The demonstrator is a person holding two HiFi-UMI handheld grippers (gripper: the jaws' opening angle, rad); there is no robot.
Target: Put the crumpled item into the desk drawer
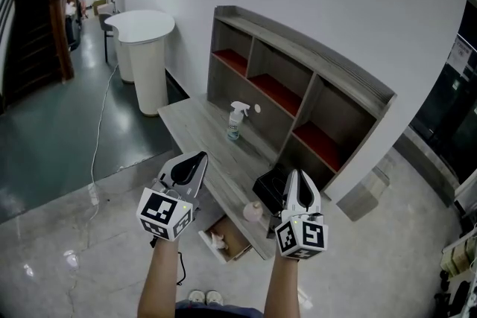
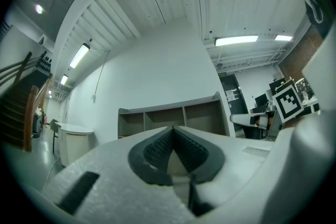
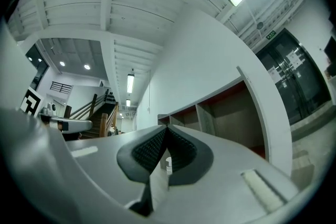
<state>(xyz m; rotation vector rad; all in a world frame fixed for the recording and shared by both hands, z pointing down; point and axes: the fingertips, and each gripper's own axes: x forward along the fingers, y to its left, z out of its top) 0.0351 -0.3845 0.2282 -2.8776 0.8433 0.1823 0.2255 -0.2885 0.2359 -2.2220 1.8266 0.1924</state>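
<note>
Head view: left gripper (image 1: 200, 158) and right gripper (image 1: 293, 175) are raised side by side, each with its jaws pressed together on nothing. Below them a pale crumpled item (image 1: 218, 240) lies in the open drawer (image 1: 234, 233). Farther off, a spray bottle (image 1: 235, 121) stands on the desk (image 1: 194, 123).

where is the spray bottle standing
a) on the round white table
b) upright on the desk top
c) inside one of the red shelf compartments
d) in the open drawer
b: in the head view the spray bottle stands upright on the wooden desk top, outside the shelf compartments behind it.
</note>
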